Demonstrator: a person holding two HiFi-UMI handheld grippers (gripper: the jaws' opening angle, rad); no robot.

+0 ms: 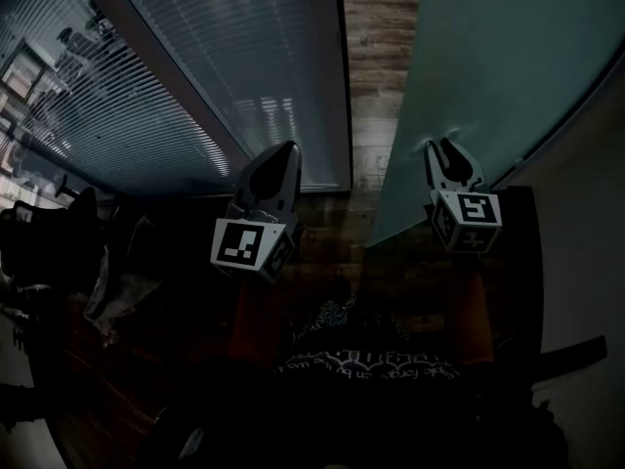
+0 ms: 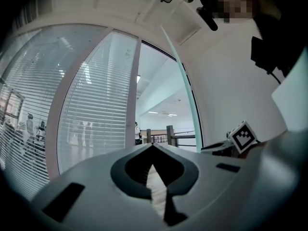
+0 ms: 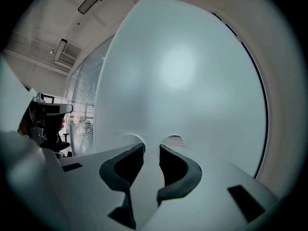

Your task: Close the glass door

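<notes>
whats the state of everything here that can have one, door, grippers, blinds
glass door: open, not yet swung shut
left gripper: jaws together, holding nothing
right gripper: jaws apart, tips right at the door's frosted face, gripping nothing
blinds: lowered

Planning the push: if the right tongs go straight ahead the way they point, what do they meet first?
The frosted glass door, right in front of the open right tongs; whether they already touch is unclear.
</notes>
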